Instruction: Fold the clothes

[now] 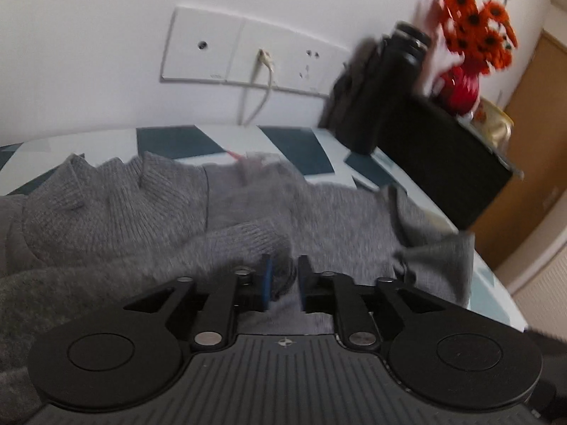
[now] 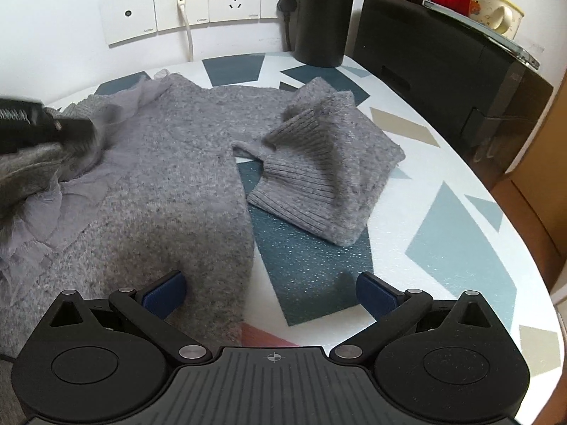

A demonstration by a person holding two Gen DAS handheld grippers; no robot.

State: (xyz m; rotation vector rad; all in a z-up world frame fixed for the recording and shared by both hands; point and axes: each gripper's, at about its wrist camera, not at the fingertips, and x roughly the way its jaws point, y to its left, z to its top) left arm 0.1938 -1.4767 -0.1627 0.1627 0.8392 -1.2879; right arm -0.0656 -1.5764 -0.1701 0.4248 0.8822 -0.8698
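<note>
Grey sweater part-folded on tabletop, fold not finished.

The sweater (image 2: pixel 170 177) is spread on the patterned tabletop (image 2: pixel 443 212), its right sleeve (image 2: pixel 319 173) doubled into a loose heap; body is left unfolded. Left tool (image 1: pixel 283 279) is clamped on a bunch of knit; right tool (image 2: pixel 271 292) is held wide apart over the near hem, nothing gripped.

orange flowers (image 1: pixel 476 21) motion-blurred, black cylinder (image 2: pixel 324 14) top cut off
</note>
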